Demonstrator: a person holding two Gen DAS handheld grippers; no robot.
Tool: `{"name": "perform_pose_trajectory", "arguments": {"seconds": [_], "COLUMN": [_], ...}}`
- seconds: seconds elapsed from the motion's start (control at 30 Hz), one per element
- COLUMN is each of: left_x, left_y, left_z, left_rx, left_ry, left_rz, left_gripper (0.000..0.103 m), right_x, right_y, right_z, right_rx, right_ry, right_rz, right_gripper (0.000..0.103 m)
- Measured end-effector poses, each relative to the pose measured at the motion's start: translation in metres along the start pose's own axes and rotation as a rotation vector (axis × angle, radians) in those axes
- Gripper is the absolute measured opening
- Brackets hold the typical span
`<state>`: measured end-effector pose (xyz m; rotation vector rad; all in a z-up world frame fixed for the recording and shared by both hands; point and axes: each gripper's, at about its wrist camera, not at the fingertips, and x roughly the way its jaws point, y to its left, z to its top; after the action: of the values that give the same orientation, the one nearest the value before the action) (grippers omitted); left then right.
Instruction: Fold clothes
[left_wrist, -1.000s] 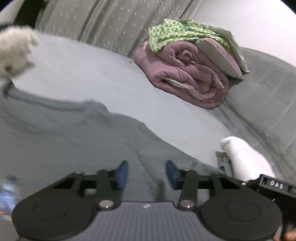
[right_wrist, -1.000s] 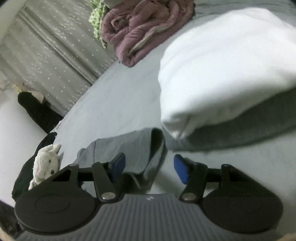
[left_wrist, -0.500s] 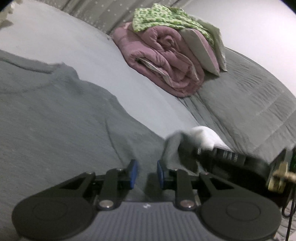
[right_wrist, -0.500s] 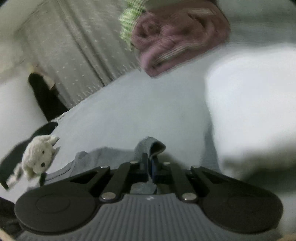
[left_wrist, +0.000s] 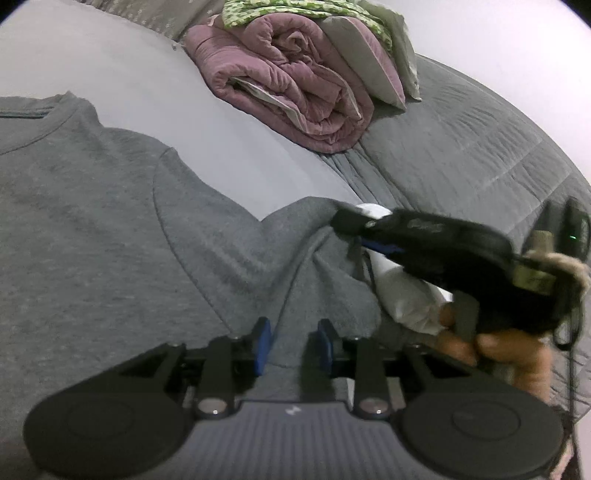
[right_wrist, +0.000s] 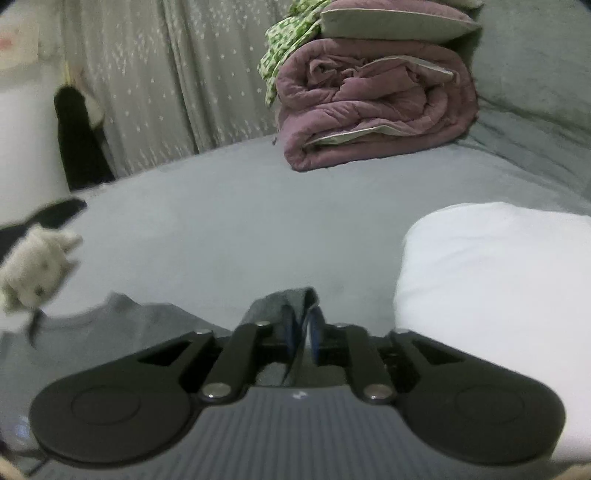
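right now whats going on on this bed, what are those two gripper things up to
A person is folding a grey sweatshirt spread on the bed, a handheld gripper in each hand. The right gripper has pinched the end of the sleeve and holds it raised off the bed, its jaws having just eased a little. The left gripper sits low over the sleeve fabric, pads slightly apart with cloth between them. A folded white garment lies alongside; a rolled purple quilt sits further back.
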<state>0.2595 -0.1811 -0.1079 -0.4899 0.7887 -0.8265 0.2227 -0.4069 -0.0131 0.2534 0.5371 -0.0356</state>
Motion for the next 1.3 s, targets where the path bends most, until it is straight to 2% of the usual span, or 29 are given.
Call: {"name": "perform_pose_trajectory", "arguments": {"seconds": [0.03, 0.07, 0.1, 0.3, 0.43, 0.47, 0.5, 0.53, 0.6, 0.77, 0.87, 1.0, 1.03, 1.1, 1.2, 1.3], "left_x": [0.0, 0.0, 0.0, -0.002, -0.004, -0.005, -0.005, -0.006, -0.006, -0.006, -0.002, 0.001, 0.002, 0.001, 0.0, 0.0], "left_y": [0.001, 0.001, 0.002, 0.004, 0.007, 0.008, 0.008, 0.009, 0.009, 0.006, 0.004, 0.001, 0.001, 0.002, 0.005, 0.006], "left_z": [0.0, 0.001, 0.002, 0.005, 0.005, 0.005, 0.005, 0.005, 0.006, 0.005, 0.004, 0.003, 0.003, 0.003, 0.003, 0.003], "left_rx": [-0.003, -0.005, -0.007, -0.01, -0.019, -0.022, -0.025, -0.026, -0.028, -0.021, -0.001, 0.026, 0.029, 0.024, 0.007, 0.003], "left_ry": [-0.001, -0.002, -0.003, -0.007, -0.013, -0.015, -0.017, -0.018, -0.018, -0.005, 0.03, 0.053, 0.056, 0.056, 0.053, 0.053], "left_rz": [-0.001, -0.002, -0.001, -0.002, -0.006, -0.008, -0.01, -0.012, -0.024, -0.065, -0.065, -0.057, -0.057, -0.062, -0.068, -0.069], "left_gripper": [0.029, 0.029, 0.029, 0.029, 0.028, 0.028, 0.028, 0.028, 0.028, 0.028, 0.029, 0.031, 0.031, 0.031, 0.031, 0.031], "right_x": [-0.006, -0.013, -0.02, -0.045, -0.034, -0.032, -0.031, -0.029, -0.029, -0.041, -0.032, -0.034, -0.036, -0.043, -0.047, -0.039], "right_y": [-0.002, -0.003, -0.005, -0.017, -0.02, -0.017, -0.013, -0.009, -0.004, -0.019, -0.02, -0.016, -0.014, -0.014, -0.021, -0.026], "right_z": [0.001, 0.001, 0.001, -0.012, -0.024, -0.026, -0.028, -0.03, -0.033, -0.034, -0.05, -0.046, -0.044, -0.04, -0.034, -0.033], "right_rx": [0.01, 0.014, 0.017, 0.074, 0.122, 0.113, 0.094, 0.076, 0.043, 0.057, 0.033, -0.007, -0.023, -0.028, 0.061, 0.157], "right_ry": [0.002, 0.006, 0.01, 0.051, 0.083, 0.098, 0.117, 0.135, 0.164, 0.219, 0.303, 0.342, 0.344, 0.307, 0.228, 0.205], "right_rz": [0.022, 0.046, 0.071, 0.226, 0.348, 0.358, 0.359, 0.36, 0.347, 0.297, 0.259, 0.244, 0.227, 0.206, 0.25, 0.282], "right_gripper": [0.033, 0.042, 0.045, 0.045, 0.045, 0.041, 0.016, 0.001, 0.001, 0.001, 0.001, 0.002, 0.003, 0.016, 0.016, 0.016]}}
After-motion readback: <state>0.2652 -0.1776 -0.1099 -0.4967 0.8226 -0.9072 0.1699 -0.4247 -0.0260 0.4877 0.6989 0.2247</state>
